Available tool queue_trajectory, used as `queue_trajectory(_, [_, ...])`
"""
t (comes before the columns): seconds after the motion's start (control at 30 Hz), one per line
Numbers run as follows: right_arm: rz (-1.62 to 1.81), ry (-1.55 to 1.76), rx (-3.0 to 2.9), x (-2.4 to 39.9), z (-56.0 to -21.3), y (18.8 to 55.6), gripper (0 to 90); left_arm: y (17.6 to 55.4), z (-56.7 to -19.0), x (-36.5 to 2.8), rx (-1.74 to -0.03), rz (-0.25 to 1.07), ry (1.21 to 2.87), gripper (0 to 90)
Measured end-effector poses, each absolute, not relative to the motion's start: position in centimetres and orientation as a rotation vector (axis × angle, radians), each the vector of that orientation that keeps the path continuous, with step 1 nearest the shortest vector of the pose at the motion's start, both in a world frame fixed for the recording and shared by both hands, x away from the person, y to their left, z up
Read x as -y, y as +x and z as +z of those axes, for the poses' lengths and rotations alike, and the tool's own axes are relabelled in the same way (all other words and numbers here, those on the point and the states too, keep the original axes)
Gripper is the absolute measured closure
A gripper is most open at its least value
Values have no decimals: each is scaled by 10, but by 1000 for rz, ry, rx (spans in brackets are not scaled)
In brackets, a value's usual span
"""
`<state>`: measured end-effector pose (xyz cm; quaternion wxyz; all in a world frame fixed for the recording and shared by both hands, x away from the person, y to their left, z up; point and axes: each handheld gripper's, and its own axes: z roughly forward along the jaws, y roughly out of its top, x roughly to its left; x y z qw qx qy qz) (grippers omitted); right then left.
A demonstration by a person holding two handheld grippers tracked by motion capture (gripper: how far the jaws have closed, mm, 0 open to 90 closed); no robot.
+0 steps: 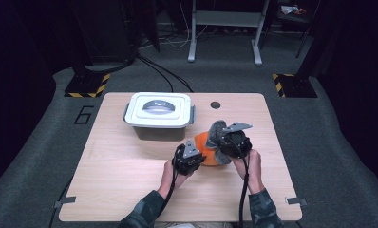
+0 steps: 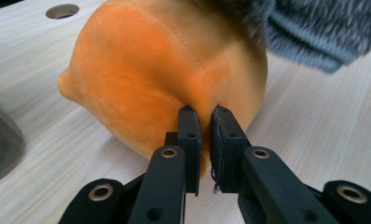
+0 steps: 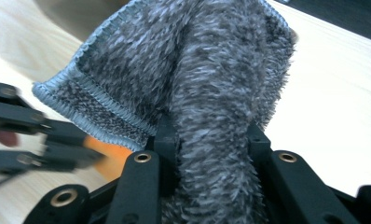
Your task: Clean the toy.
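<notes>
Pale wooden worktop (image 1: 130,190), white-lidded grey box (image 1: 159,115) toward the far left. Near the middle, orange plush toy (image 2: 160,79) resting on the wood, pinched at a seam by left gripper (image 2: 204,116), jaws nearly together. Grey fuzzy cloth (image 3: 211,93) bunched and clamped tight in right gripper (image 3: 211,135), lifted beside the toy.

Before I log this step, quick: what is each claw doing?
Left claw: closed, pinching the orange plush.
Right claw: closed on the grey cloth.
</notes>
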<state>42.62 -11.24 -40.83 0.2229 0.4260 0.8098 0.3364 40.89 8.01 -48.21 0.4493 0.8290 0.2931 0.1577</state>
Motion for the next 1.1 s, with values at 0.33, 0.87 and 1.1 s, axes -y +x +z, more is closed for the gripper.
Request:
queue_trajectory(0.33, [840,1128,-2273,95,-420,433,669,409,-482,-81,-731,387,2050,830])
queue_trajectory(0.87, [787,1310,-2200,138,-432,440,666,410,-484,-80,-732,383,2046,830])
queue_trajectory(1.1, [745,1372,-2181,155,-446,446,667,410,-484,-80,-734,383,2049,829])
